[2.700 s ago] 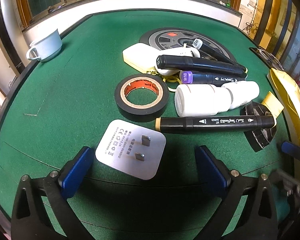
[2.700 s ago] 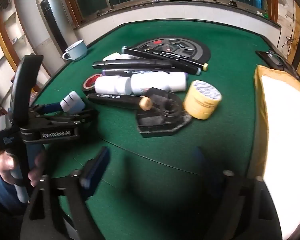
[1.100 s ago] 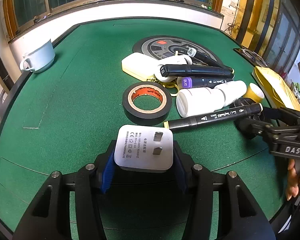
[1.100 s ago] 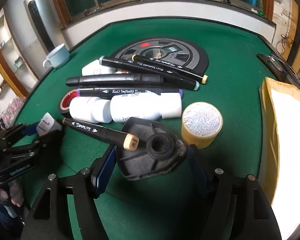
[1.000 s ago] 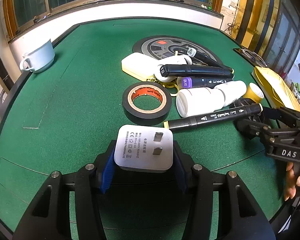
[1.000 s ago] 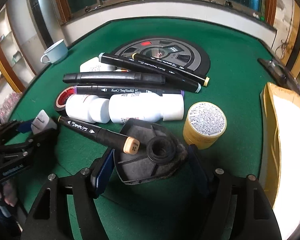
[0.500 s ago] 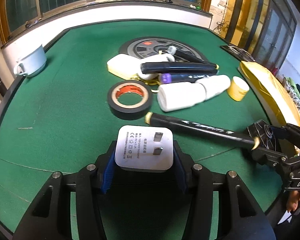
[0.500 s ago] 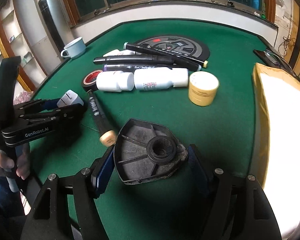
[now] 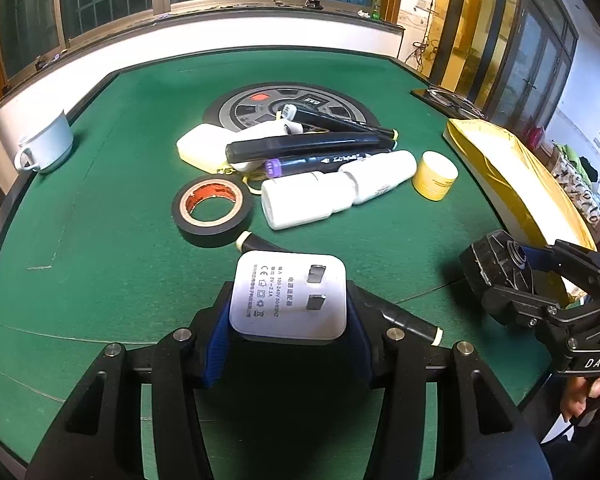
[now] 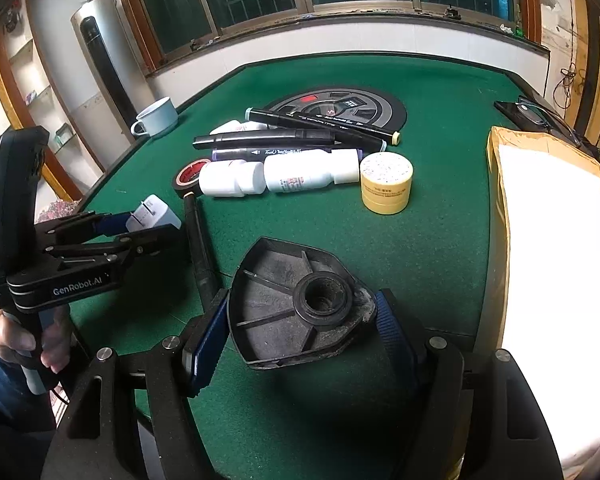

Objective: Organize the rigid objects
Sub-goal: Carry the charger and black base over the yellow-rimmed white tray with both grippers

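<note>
A white charger [image 9: 288, 298] is being held clamped between the blue fingers [image 9: 216, 344] of the left gripper [image 9: 286, 340], its two metal prongs facing up, lifted clear of the green bench [image 9: 100, 208]. A black plastic base [image 10: 296, 304] with a round socket in its middle is being gripped between the fingers [image 10: 204, 340] of the right gripper [image 10: 300, 340], near the bench's near edge. In the left wrist view the right gripper is being seen at the right edge, a hand [image 9: 584, 396] wrapped round its handle. A black marker [image 10: 198, 240] is lying on the bench between the two grippers, partly hidden under the left one. Farther off, a roll of black tape [image 9: 212, 210], two white bottles [image 9: 308, 204] lying on their sides, a yellow jar [image 9: 436, 176] and several more markers [image 9: 308, 146] are being left in a cluster in front of a round grey panel [image 9: 260, 102]. A pale cup [image 9: 46, 144] is standing at the far left, and a yellow envelope [image 9: 512, 172] is lying along the right side
</note>
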Demonstrator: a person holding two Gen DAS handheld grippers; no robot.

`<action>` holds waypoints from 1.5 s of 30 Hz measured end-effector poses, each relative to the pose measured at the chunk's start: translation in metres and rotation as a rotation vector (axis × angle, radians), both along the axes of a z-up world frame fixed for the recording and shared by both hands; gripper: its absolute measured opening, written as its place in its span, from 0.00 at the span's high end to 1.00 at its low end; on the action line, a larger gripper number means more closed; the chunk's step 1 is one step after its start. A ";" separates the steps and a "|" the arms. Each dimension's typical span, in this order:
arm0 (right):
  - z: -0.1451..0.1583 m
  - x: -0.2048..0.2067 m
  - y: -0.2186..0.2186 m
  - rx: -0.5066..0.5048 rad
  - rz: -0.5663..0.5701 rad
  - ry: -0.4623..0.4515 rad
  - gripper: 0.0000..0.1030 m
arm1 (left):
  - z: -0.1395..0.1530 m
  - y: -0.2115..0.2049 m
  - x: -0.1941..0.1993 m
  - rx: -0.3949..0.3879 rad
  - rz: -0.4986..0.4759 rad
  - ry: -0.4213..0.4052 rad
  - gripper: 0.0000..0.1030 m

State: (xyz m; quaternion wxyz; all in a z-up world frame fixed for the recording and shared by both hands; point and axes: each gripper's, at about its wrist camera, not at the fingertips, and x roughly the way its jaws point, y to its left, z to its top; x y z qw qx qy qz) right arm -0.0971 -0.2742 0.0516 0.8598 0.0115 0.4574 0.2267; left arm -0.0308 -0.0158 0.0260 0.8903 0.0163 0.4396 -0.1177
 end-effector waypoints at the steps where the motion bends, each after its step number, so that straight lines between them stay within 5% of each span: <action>1: 0.000 0.000 0.000 0.001 0.001 -0.002 0.36 | 0.000 -0.001 0.000 0.000 -0.001 0.000 0.52; 29: 0.028 -0.010 -0.064 0.083 -0.112 -0.093 0.36 | 0.028 -0.112 -0.010 0.078 -0.144 -0.080 0.52; 45: 0.055 0.015 -0.160 0.078 -0.307 -0.095 0.36 | 0.052 -0.202 0.017 0.021 -0.290 -0.048 0.52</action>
